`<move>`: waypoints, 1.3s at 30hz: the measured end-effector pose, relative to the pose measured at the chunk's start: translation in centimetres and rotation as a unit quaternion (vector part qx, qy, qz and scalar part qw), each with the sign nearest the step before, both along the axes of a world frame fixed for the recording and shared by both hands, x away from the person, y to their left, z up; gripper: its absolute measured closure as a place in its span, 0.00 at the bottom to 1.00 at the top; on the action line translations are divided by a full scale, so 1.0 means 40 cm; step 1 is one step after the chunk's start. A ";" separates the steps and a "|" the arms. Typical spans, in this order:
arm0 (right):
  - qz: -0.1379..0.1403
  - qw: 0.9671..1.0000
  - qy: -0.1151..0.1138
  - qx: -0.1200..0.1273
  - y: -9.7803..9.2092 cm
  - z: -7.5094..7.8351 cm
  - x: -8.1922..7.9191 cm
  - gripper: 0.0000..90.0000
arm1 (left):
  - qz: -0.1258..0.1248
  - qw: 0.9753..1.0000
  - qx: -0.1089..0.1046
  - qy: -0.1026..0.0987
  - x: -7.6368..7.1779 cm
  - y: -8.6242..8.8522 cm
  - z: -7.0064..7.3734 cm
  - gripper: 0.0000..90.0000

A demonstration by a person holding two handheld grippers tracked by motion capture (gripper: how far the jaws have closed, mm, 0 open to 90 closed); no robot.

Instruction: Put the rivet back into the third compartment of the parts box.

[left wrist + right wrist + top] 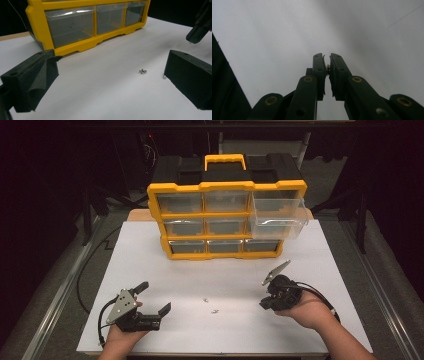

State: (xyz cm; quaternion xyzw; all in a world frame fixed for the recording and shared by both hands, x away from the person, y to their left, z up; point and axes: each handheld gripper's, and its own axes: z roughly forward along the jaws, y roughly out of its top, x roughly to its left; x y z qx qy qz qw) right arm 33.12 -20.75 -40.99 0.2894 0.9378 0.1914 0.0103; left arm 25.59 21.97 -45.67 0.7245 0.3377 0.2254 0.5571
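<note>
On the white table (150, 270), before the yellow organizer (225, 220) — left gripper (154, 296) wide apart, right gripper (263, 304) nearly closed, pinching something tiny.

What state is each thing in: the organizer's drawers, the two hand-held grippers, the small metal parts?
Yellow drawer organizer: upright at the table's far side.
Top-right drawer: pulled out, tipping down, looks empty.
Other drawers: pushed in.
Small screws: loose on the white tabletop.
Left hand-held gripper: open, holding nothing.
Right hand-held gripper: nearly closed on something tiny, too small to identify.
</note>
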 end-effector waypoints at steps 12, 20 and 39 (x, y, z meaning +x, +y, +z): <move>0.035 0.999 0.032 -0.027 -0.027 0.071 0.008 0.94 | -0.007 1.000 0.006 0.002 0.000 -0.003 -0.003 0.00; 0.066 0.996 0.053 -0.042 -0.035 0.141 0.011 0.94 | -0.010 1.000 0.005 0.002 0.001 -0.005 -0.003 0.00; 0.093 0.993 0.040 -0.052 -0.023 0.345 0.023 0.94 | -0.018 1.000 0.001 -0.002 -0.003 -0.009 -0.003 0.00</move>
